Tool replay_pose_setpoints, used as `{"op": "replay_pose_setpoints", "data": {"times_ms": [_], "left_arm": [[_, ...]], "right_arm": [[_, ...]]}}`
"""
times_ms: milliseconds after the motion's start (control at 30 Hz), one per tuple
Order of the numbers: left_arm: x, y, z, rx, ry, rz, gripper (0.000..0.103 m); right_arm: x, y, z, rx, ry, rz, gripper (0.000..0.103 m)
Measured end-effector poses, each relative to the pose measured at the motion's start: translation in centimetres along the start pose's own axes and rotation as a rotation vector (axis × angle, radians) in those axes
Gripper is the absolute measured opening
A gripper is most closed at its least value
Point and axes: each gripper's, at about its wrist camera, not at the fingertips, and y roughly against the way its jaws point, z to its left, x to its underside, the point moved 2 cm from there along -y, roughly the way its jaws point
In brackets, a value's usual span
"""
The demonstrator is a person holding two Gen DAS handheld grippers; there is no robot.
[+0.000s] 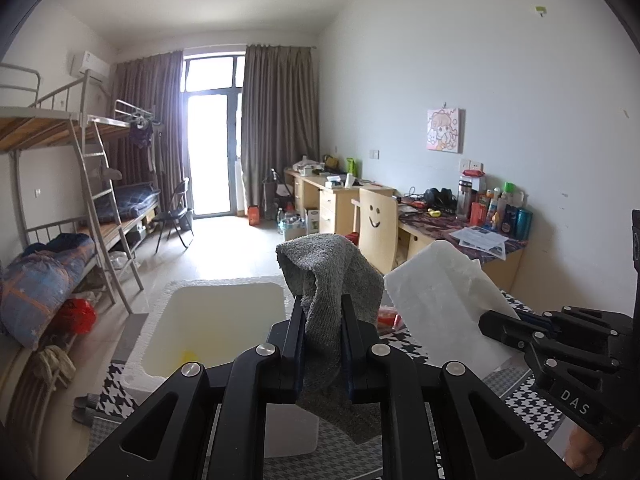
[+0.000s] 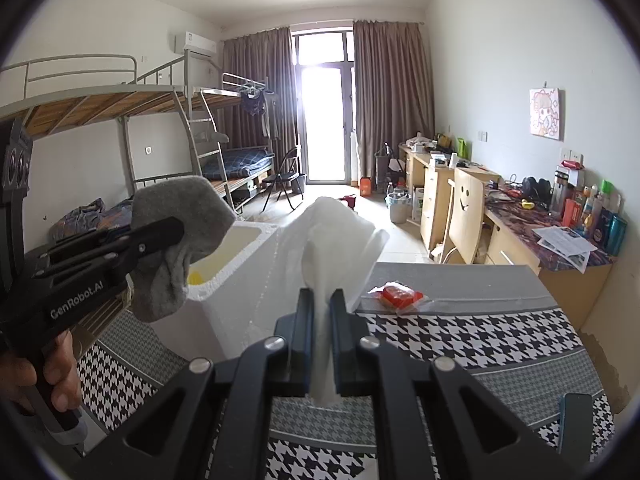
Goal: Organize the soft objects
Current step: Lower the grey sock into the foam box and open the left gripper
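Observation:
My left gripper point(image 1: 322, 308) is shut on a grey sock point(image 1: 328, 272), which stands up between the fingers and hangs limp below them. In the right wrist view the same sock point(image 2: 172, 240) droops from the left gripper point(image 2: 176, 228) above the near rim of a white foam box point(image 2: 240, 276). My right gripper point(image 2: 322, 300) is shut on a white tissue point(image 2: 336, 232) that fans out above the fingers. In the left wrist view that tissue point(image 1: 440, 300) is at the right, held by the right gripper point(image 1: 490, 320). The foam box point(image 1: 216, 320) is open, with something yellow inside.
A red packet point(image 2: 398, 294) lies on the houndstooth-patterned cloth point(image 2: 480, 340) covering the table. Bunk beds point(image 1: 60, 200) line the left wall. A desk point(image 2: 560, 248) with bottles and a wooden chair point(image 2: 466, 220) stand along the right wall. A hand point(image 2: 40, 368) grips the left gripper's handle.

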Motion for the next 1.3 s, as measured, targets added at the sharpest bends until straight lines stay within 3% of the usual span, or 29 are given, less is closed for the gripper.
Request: {"op": "replay_pose_setpoints", "data": {"times_ms": [867,1300], "left_arm": [[-0.6,-2.5,5.6,-0.127,0.069,0.044,0.015],[0.2,-6.1,7.9,-0.141,0.100,0.160,0.015]], "right_arm": [[-1.7,-1.9,4.3,-0.058,0.099,0.016,0.011],[-2.2,-2.7,5.2,-0.050,0.135,0.028,0.011]]}}
